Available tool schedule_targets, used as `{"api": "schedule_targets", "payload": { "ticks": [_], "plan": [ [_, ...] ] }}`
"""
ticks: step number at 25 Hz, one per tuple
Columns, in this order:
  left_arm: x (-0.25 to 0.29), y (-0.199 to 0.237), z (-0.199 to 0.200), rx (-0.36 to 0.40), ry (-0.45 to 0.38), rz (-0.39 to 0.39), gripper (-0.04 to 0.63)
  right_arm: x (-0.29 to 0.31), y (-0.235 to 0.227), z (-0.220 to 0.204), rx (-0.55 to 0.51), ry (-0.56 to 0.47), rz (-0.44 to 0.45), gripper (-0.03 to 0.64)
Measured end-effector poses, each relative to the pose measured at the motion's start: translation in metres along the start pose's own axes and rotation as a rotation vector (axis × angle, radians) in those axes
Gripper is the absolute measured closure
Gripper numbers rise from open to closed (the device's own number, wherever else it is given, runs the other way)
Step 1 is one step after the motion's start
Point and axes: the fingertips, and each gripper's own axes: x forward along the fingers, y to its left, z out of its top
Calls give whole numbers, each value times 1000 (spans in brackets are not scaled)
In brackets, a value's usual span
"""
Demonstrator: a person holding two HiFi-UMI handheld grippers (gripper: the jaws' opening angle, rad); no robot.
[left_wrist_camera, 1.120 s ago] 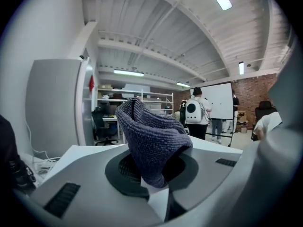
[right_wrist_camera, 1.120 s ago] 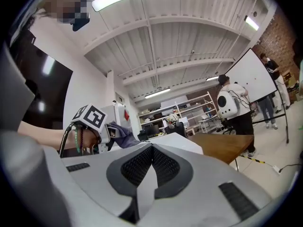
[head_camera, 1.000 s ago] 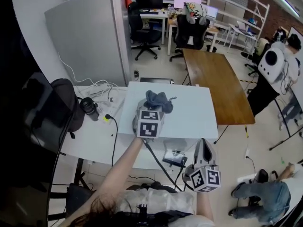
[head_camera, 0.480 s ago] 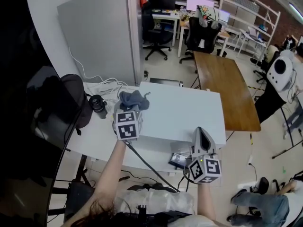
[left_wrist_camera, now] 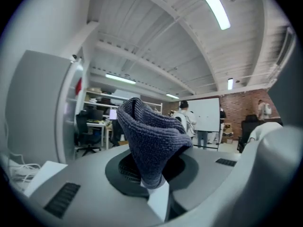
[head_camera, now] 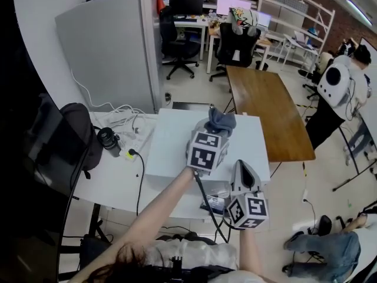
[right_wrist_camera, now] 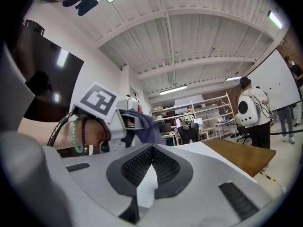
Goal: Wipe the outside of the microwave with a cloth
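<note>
A person's left tongs are clamped on a bunched dark grey-blue cloth, held over the far right part of a white microwave's top; whether cloth and top touch cannot be told. The right tongs, pressed together on nothing, hover off the microwave's near right corner, just beside the left forearm. The microwave stands on a white tabletop with a black cylinder, white cables and a black bag at its left. A long wooden table stands beyond.
</note>
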Motion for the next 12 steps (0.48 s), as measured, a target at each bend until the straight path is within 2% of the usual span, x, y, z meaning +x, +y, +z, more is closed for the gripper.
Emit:
{"api": "schedule_targets", "payload": {
  "ticks": [2, 7, 10, 12],
  "plan": [
    [30, -37, 0, 41, 29, -88, 548, -3, -7, -1, -1, 6, -16, 601],
    [92, -91, -14, 94, 96, -211, 549, -10, -22, 0, -15, 6, -57, 601],
    [122, -102, -25, 133, 98, -224, 548, -14, -33, 2, -28, 2, -81, 601],
    [139, -93, -39, 195, 140, -178, 548, -16, -39, 2, -21, -5, -89, 601]
  ]
}}
